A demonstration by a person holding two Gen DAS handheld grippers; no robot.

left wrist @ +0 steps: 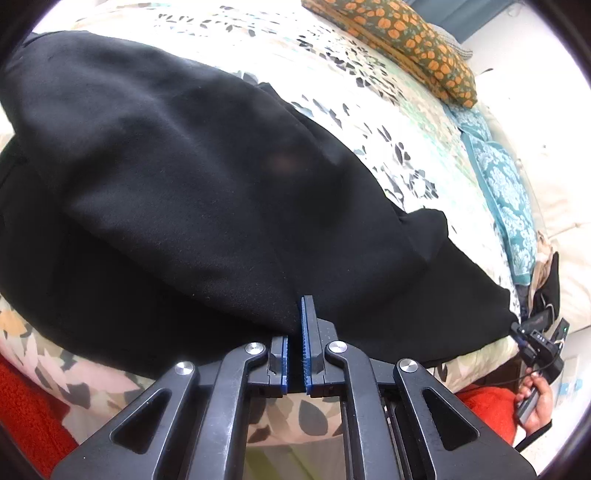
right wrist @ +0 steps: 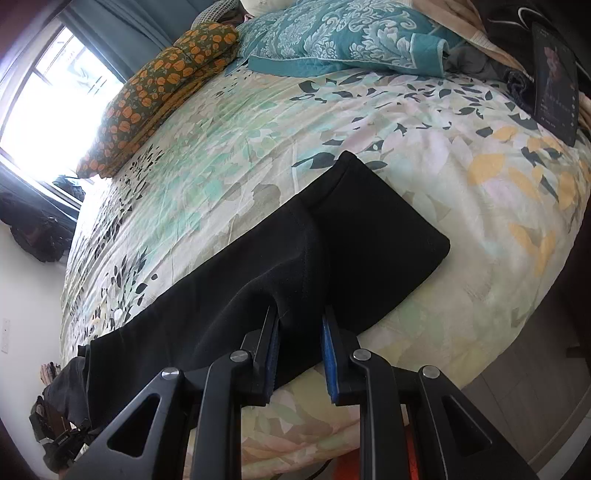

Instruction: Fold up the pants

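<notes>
Black pants [left wrist: 177, 177] lie on the floral bedspread [left wrist: 388, 122], one part lifted and draped over another. In the left wrist view my left gripper [left wrist: 297, 317] is shut on a lifted edge of the pants, and cloth covers its left fingertip. In the right wrist view the pants [right wrist: 369, 236] stretch across the bed's near edge. My right gripper [right wrist: 300, 314] is shut on a bunched fold of them there. The right gripper [left wrist: 533, 338] also shows at the far right of the left wrist view, at a corner of the pants, with a hand [left wrist: 535, 402] below it.
A pumpkin-print pillow [right wrist: 162, 92] and a teal patterned quilt [right wrist: 351, 33] lie at the far side of the bed. A dark tablet [right wrist: 556, 81] rests at the far right. A bright window [right wrist: 48, 96] is at left. Red cloth [left wrist: 26, 406] sits below the bed's edge.
</notes>
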